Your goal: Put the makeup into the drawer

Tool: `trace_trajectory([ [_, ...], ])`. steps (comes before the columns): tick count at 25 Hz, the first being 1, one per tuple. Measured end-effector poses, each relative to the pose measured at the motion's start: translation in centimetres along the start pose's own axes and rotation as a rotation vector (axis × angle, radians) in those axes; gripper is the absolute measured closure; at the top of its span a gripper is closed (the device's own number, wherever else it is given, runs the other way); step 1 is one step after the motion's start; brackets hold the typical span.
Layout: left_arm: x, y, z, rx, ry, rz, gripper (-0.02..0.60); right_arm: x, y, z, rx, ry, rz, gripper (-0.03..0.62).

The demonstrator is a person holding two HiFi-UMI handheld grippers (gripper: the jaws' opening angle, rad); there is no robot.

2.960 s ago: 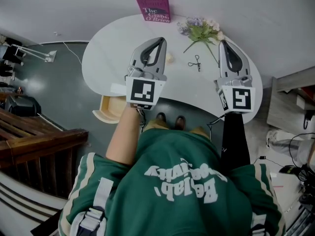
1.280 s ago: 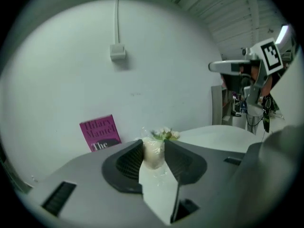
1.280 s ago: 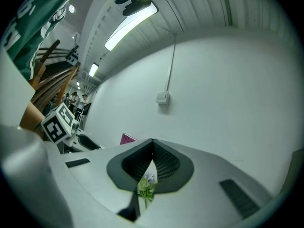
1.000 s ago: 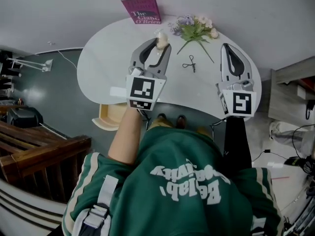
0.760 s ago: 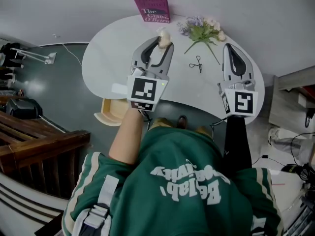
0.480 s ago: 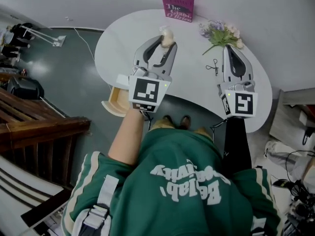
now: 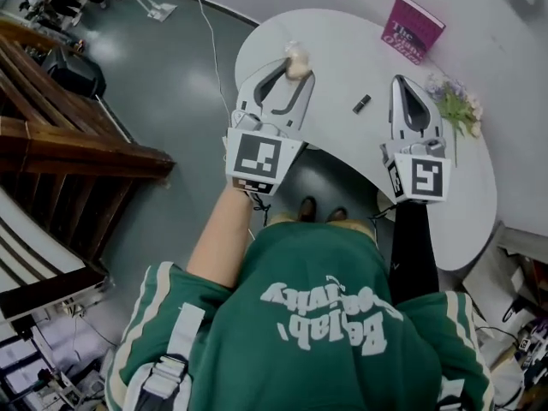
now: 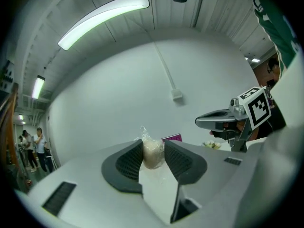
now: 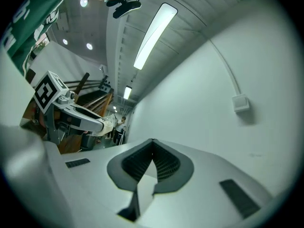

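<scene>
Both arms reach forward side by side, grippers about level. The left gripper, on a bare forearm, pinches a wrapped sponge at its tips. The right gripper, on a black-sleeved arm, has its jaws together, empty.

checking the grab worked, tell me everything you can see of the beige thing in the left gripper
The makeup sponge is a small beige egg-shaped lump, soft-looking, wrapped in clear crinkly plastic whose loose end sticks up above it. It stands roughly upright at the tip of the left gripper, a dark ribbed pad pressing on each side. It is held in the air; in the head view it shows over the left part of the white table. Only the pads touch it.
</scene>
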State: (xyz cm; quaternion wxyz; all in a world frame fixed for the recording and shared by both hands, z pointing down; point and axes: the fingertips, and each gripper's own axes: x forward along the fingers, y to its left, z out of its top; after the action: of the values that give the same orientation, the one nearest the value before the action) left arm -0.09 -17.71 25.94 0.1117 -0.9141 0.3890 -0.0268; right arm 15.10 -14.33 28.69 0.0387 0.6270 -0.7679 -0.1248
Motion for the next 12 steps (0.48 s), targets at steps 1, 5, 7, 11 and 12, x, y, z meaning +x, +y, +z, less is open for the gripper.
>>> trace_trajectory([
  [1, -0.9, 1.1, -0.2, 0.002, 0.001, 0.023, 0.425, 0.8, 1.3, 0.3, 0.001, -0.008, 0.026, 0.585],
  [5, -4.2, 4.8, -1.4, -0.006, 0.035, 0.104, 0.425, 3.5, 6.1, 1.7, 0.002, -0.044, 0.121, 0.585],
  [7, -5.7, 6.1, -2.1, -0.017, 0.053, 0.14, 0.425, 4.4, 8.1, 2.1, 0.003, -0.053, 0.159, 0.585],
  [11, -7.1, 7.4, -3.9, -0.021, 0.075, 0.163, 0.425, 5.6, 10.7, 2.3, 0.006, -0.05, 0.203, 0.585],
  [12, -7.3, 7.6, -5.0, -0.019, 0.093, 0.16, 0.425, 5.8, 11.1, 2.3, 0.005, -0.046, 0.211, 0.585],
])
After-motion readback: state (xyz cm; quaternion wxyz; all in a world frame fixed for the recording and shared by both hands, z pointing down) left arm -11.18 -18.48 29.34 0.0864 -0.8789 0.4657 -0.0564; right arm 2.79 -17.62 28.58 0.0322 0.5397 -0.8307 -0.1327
